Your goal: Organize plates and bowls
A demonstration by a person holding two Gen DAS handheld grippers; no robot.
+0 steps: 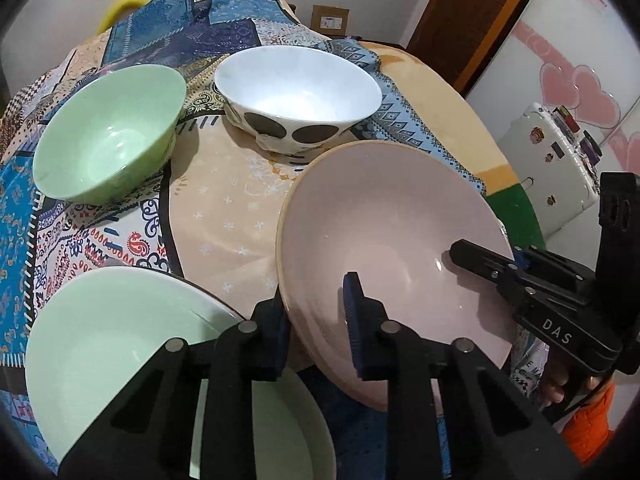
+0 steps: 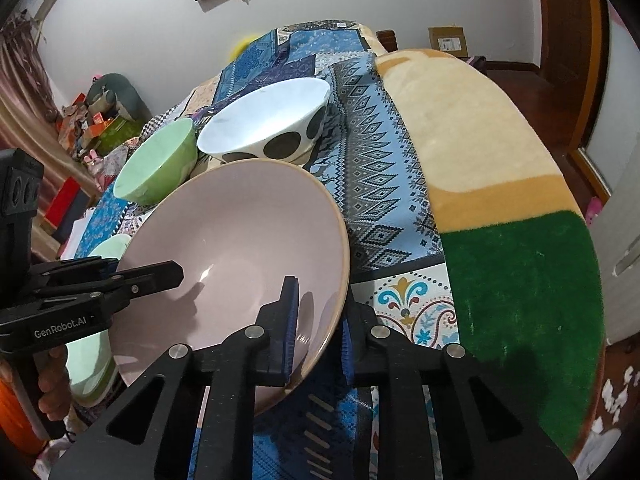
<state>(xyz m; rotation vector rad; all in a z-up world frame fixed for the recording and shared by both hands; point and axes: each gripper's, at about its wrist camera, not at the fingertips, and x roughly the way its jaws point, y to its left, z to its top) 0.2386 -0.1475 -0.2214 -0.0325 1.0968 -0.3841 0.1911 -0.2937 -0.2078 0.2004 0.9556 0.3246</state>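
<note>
**Ana:** Nearest the cameras, both claws are clenched on the wide, shallow pink ceramic plate with the tan rim (image 1: pixel 384 240). The left claw (image 1: pixel 316 328) pinches its near-left edge, one pad inside the dish and one outside; the right claw (image 2: pixel 318 328) does the same on the opposite edge.

**Ben:** Is the plate down or up?

**Ana:** Tilted, its near edge seemingly clear of the cloth. I can't tell whether the far edge still touches. Just left of it lies a pale green round plate (image 1: pixel 120 352), partly under the left claw.

**Ben:** So how far along are we?

**Ana:** Early, I'd judge. Nothing is stacked: two plates sit apart, and so do two bowls. The pink plate probably goes onto the green one, or the other way round; the bowls then need nesting.

**Ben:** Where are the bowls?

**Ana:** Farther back. A pale green deep glazed bowl (image 1: pixel 108 136) stands at the left, and a white bowl with dark oval spots (image 1: pixel 298 92) just beyond the pink plate's far rim. They're close together but not touching.

**Ben:** Anything in the way?

**Ana:** The spotted bowl is near the pink rim, so a forward swing could clip it. Everything rests on a patchwork patterned cloth (image 1: pixel 80 232) over a soft beige and green blanket (image 2: pixel 500 184), a yielding surface. Behind are a cardboard box (image 1: pixel 330 20) and a white wall.
</note>
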